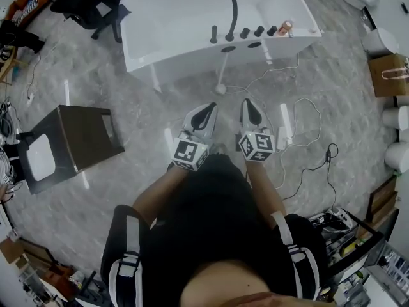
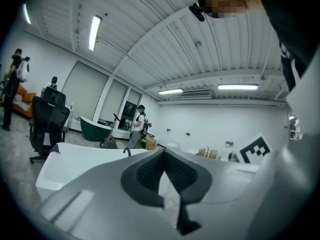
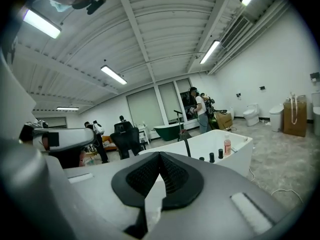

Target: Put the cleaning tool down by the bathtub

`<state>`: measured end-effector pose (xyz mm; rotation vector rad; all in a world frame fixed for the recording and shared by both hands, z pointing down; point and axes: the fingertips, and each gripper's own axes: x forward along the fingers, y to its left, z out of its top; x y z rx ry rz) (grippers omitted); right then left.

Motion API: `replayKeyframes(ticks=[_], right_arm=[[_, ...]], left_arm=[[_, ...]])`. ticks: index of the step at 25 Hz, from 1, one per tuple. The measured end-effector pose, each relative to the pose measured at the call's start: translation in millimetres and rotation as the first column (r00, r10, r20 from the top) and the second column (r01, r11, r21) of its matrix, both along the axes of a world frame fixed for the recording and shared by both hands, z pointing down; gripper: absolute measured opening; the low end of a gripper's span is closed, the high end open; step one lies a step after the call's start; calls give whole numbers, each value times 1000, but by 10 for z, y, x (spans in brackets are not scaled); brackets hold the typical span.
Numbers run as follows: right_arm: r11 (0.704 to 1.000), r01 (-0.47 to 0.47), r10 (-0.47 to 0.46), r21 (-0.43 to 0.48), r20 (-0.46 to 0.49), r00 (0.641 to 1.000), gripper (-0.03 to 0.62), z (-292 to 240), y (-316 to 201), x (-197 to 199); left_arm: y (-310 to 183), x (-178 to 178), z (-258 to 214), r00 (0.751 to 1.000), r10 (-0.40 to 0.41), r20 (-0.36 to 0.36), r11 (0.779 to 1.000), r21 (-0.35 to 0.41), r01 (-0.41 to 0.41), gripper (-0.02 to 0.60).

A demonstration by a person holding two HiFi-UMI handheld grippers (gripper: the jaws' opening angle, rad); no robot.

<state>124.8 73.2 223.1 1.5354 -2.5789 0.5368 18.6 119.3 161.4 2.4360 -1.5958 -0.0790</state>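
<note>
Head view: my left gripper [image 1: 208,110] and right gripper [image 1: 248,105] are closed, empty. Cleaning tool [image 1: 221,75] leans against bathtub [image 1: 160,18] at twelve o'clock, handle running twelve-to-six, left slightly nearer

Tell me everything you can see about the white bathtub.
The bathtub is a white, glossy, freestanding tub standing on the grey marbled floor. Nothing shows inside its basin. On its near rim stand a curved black faucet, a row of black knobs and, at the right end, a small bottle.
</note>
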Motion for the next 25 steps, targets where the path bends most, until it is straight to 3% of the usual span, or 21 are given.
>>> replayKeyframes(ticks=[25], right_arm=[[999, -4, 4, 54, -2, 1000, 0, -402, 406, -147]], left_arm=[[181, -172, -29, 1000, -9, -2, 1000, 10, 9, 8]])
